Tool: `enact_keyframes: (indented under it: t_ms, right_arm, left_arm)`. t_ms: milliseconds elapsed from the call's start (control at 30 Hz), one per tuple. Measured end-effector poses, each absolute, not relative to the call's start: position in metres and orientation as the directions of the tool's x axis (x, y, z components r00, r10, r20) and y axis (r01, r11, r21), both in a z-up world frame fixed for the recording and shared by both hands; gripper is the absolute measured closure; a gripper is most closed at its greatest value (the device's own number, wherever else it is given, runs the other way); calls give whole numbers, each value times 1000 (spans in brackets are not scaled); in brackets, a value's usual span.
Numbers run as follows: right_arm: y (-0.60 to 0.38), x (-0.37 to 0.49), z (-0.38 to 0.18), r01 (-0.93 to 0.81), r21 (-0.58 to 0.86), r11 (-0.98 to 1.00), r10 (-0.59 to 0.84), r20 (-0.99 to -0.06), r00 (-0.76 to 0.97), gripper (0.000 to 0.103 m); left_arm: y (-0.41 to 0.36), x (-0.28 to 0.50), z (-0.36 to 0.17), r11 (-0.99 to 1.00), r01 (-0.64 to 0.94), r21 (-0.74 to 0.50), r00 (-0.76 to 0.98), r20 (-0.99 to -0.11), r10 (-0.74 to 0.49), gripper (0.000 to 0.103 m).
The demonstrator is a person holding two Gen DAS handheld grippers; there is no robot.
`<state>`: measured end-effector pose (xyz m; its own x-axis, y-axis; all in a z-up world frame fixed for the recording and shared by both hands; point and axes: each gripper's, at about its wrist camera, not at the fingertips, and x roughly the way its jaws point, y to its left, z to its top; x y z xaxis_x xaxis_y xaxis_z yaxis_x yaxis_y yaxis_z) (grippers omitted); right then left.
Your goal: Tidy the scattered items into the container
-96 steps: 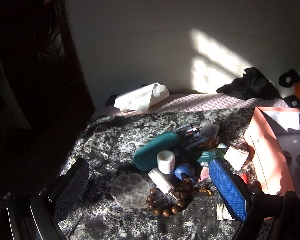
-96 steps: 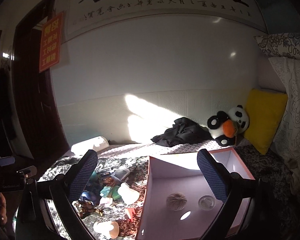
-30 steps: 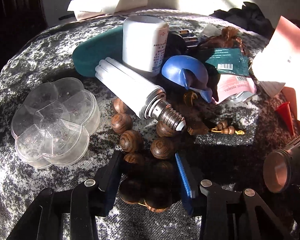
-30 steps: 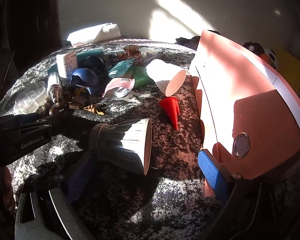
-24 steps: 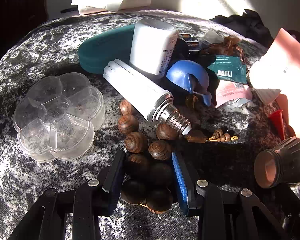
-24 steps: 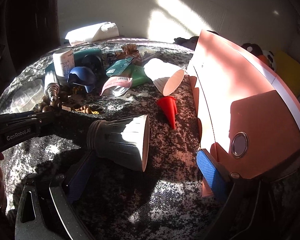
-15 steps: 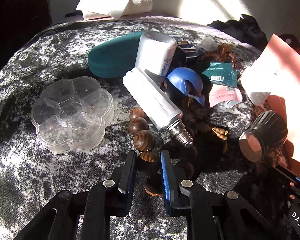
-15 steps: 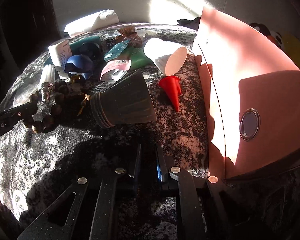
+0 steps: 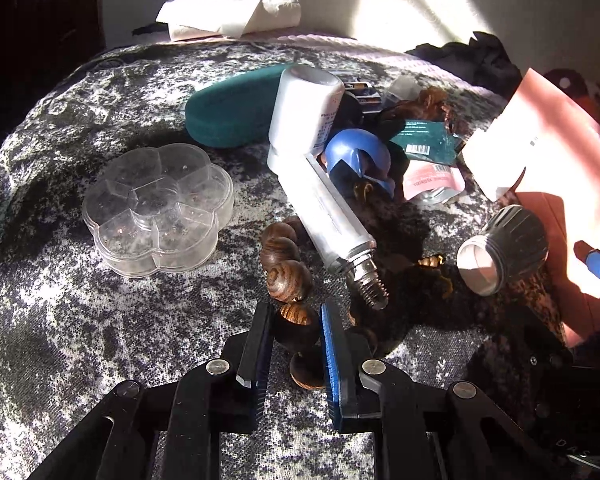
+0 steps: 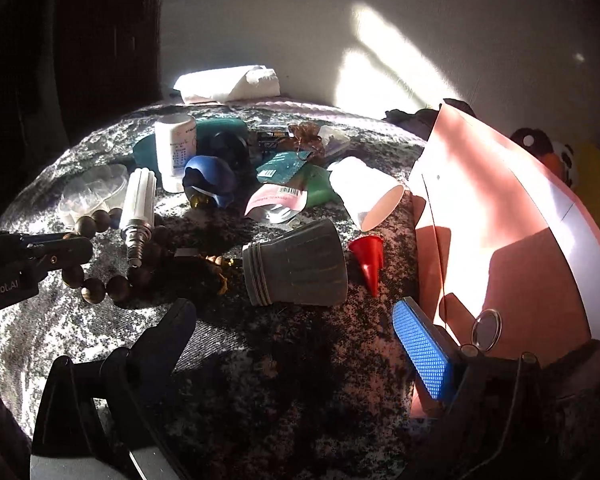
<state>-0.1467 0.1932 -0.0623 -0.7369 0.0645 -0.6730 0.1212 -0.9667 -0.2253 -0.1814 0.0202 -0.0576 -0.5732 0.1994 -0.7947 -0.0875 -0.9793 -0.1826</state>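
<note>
My left gripper [image 9: 296, 320] is shut on the wooden bead bracelet [image 9: 286, 268], pinching one bead just above the mottled grey cover; the string of beads trails away from it and also shows in the right wrist view [image 10: 100, 288]. My right gripper [image 10: 296, 320] is open and empty, its fingers either side of the grey ribbed cup [image 10: 296, 268] lying on its side, short of touching it. The pink box [image 10: 500, 220] stands at the right, its inside hidden.
A pile of loose items lies beyond: a white bulb [image 9: 324, 216], a white bottle [image 9: 304, 108], a blue cap [image 9: 358, 156], a clear flower-shaped case [image 9: 158, 208], a teal case [image 9: 236, 112], packets [image 10: 278, 200], a white cup [image 10: 364, 192], a red cone [image 10: 368, 260].
My left gripper closed on a bead of the bracelet and lifted it slightly. My right gripper, shut half a second ago after tipping the grey cup, has opened wide and pulled back.
</note>
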Motion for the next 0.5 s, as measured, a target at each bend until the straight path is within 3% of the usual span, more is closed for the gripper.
enact_keyframes:
  t_ms: [67, 133, 200, 267, 500]
  right_arm:
    - [193, -158, -63, 118, -260, -958, 85, -657, -749, 2]
    - [200, -175, -68, 139, -200, -970, 40, -695, -718, 5]
    - [204, -186, -71, 155, -147, -977, 0, -726, -688, 15]
    - [204, -187, -69, 154, -134, -979, -8, -731, -683, 41]
    - [206, -191, -64, 150, -87, -985, -36, -746, -665, 41]
  left_arm:
    - [20, -181, -58, -979, -87, -184, -572, -795, 200, 86]
    - [18, -181, -57, -979, -84, -187, -573, -795, 201, 86]
    - [17, -182, -57, -978, -80, -190, -573, -795, 201, 86]
    - [15, -182, -56, -978, -76, -193, -572, -795, 201, 86]
    - [12, -179, -49, -977, -75, -200, -583, -786, 205, 86]
